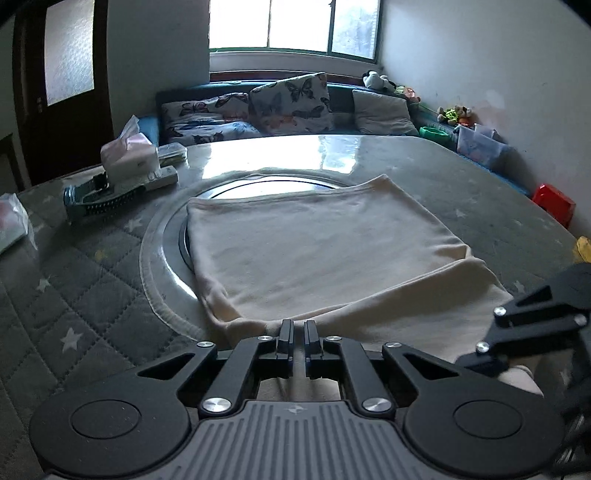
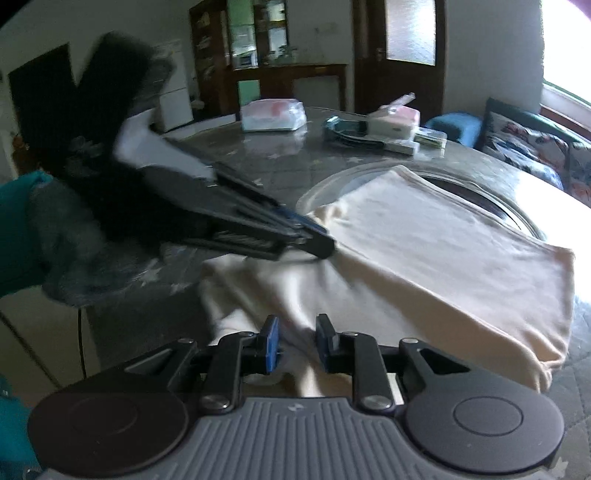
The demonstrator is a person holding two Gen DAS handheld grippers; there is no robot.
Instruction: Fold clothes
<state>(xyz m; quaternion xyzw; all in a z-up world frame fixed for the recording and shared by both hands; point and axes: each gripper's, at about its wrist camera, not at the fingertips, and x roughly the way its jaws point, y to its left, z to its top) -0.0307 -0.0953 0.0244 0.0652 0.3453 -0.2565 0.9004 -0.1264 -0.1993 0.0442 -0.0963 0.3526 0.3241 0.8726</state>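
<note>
A: Where is the garment?

B: It lies on the table, cream-coloured, already folded over itself into a rough rectangle. Its far part covers much of the round steel ring set into the table top, and its near part spills toward the table's near edge.

A: And the left gripper?

B: Its jaws stand together, with only a thin slit between the pads. The tips sit right at the near folded hem of the garment. In the right wrist view the same gripper is blurred, and its tip meets the cloth at a fold edge, where the fabric bunches. I take it as clamped on the garment's edge, though the pinch itself is hard to see.

A: The right gripper?

B: Its jaws are apart, blue pads showing on both fingers. A ridge of cloth runs up between them, but the pads do not press on it. From the left wrist view only part of it shows, at the right edge, over the garment's near right part.

A: Anything else on the table?

B: A quilted grey cover with stars under a clear sheet. At the far left there is a tissue box, a dark comb-like thing just beside it, and a plastic bag further off. Beyond the table stands a sofa with butterfly cushions under a window
</note>
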